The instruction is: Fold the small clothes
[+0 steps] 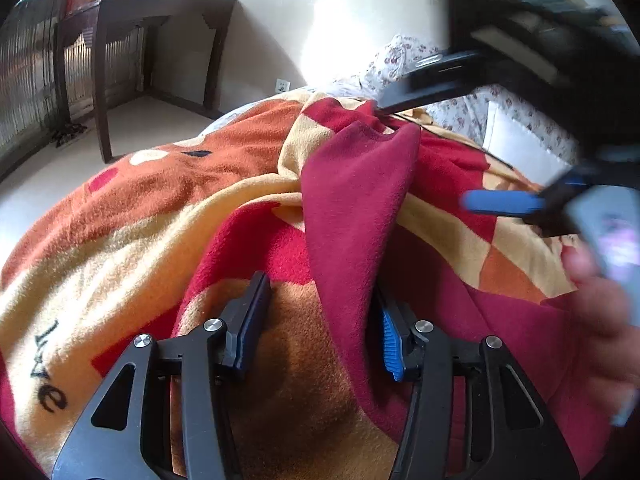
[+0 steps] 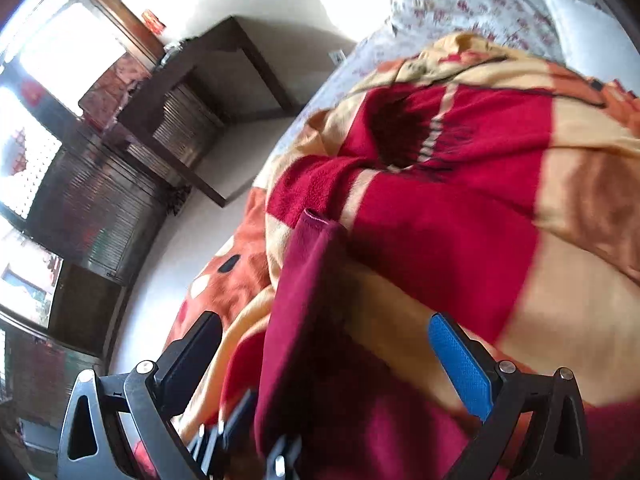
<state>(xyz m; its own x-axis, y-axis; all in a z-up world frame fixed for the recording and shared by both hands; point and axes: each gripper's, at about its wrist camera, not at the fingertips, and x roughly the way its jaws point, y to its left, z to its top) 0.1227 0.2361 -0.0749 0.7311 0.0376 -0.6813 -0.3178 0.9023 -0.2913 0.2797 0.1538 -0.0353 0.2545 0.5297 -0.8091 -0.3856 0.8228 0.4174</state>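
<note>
A dark red fleece garment (image 1: 352,216) lies on a patterned red, orange and cream blanket (image 1: 168,216), one part raised in a peak. My left gripper (image 1: 316,320) is open, its fingers either side of the garment's hanging fold. My right gripper (image 1: 520,200) shows blurred at the upper right of the left wrist view, above the garment's far end. In the right wrist view my right gripper (image 2: 332,344) is open above the garment (image 2: 304,320), which runs between its fingers, and the left gripper (image 2: 244,436) shows low down.
A dark wooden table (image 1: 160,16) stands on the pale floor by the wall at the left. A floral sheet (image 1: 400,60) and a white pillow (image 1: 520,144) lie beyond the blanket. Shuttered windows (image 2: 80,200) fill the left side.
</note>
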